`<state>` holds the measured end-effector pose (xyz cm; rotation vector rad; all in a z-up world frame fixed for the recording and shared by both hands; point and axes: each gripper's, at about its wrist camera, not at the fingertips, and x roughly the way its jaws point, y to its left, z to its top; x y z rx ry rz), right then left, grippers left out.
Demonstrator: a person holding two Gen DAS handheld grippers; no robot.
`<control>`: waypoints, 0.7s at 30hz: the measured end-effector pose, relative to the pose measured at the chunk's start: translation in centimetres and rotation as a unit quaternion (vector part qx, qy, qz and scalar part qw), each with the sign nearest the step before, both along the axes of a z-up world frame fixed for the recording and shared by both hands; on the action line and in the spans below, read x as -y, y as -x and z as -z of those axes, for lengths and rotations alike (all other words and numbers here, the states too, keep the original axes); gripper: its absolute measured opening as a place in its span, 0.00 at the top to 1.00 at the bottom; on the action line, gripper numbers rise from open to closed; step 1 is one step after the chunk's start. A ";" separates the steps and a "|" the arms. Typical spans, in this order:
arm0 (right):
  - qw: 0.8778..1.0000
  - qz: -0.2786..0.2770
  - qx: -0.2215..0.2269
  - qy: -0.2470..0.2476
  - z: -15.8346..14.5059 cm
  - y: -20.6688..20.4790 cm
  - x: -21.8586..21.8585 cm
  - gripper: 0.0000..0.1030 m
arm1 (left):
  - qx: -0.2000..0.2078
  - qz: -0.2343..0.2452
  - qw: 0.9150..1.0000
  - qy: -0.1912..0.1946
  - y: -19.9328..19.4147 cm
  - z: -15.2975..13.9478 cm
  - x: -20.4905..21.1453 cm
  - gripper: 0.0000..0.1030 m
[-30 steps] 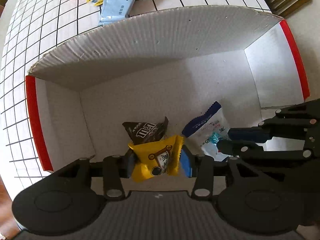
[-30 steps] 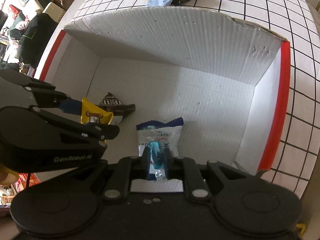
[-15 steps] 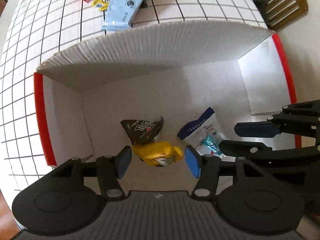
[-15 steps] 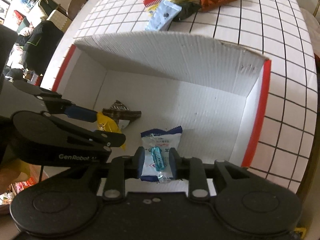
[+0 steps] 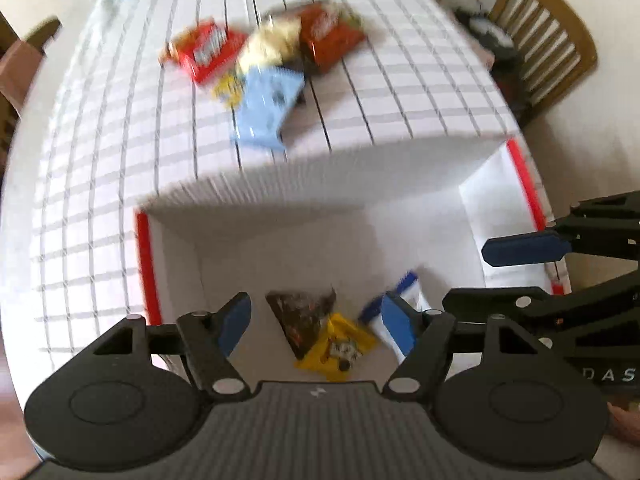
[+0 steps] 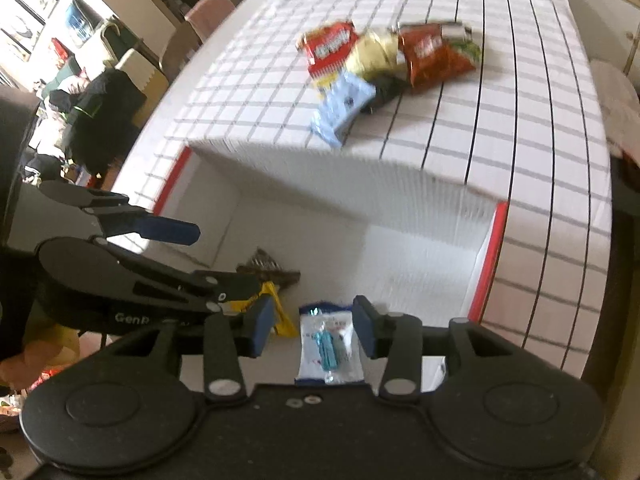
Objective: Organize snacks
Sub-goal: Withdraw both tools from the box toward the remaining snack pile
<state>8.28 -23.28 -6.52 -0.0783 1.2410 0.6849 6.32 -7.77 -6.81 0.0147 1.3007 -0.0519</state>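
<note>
Opening both grippers (image 5: 316,324) (image 6: 312,330) empty above the dropped packets (image 5: 340,346) (image 6: 329,346), we judge remaining bags (image 6: 344,106) light, crinkly; pinch their edges

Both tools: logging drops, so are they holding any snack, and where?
Nothing held. Left tool and right tool are opening, clear of the yellow packet and white packet.

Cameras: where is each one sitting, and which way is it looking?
Left wrist view: sits on the left tool, looking steeply down into the white box; its own blue fingers show, jaws opening, nothing between them.
Right wrist view: sits on the right tool, looking down into the box; a hand shows at left, jaws opening above the white packet.
Both share the box, yellow packet, each other's tool and snack pile.
</note>
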 end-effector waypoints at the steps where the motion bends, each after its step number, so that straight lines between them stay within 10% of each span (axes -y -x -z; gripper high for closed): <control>1: 1.000 0.001 0.007 -0.003 -0.4 -0.1 0.0 0.50 | 0.016 0.000 1.000 -0.003 0.0 -0.6 0.0 0.28; 11: 0.999 0.017 0.046 -0.023 -3.0 -2.2 0.5 0.25 | 0.132 -0.021 0.991 -0.019 -0.7 -5.0 -1.4 0.21; 21: 0.991 0.001 0.131 -0.029 -5.7 -5.4 0.0 0.10 | 0.151 -0.040 0.987 -0.031 -3.8 -5.7 -4.0 0.17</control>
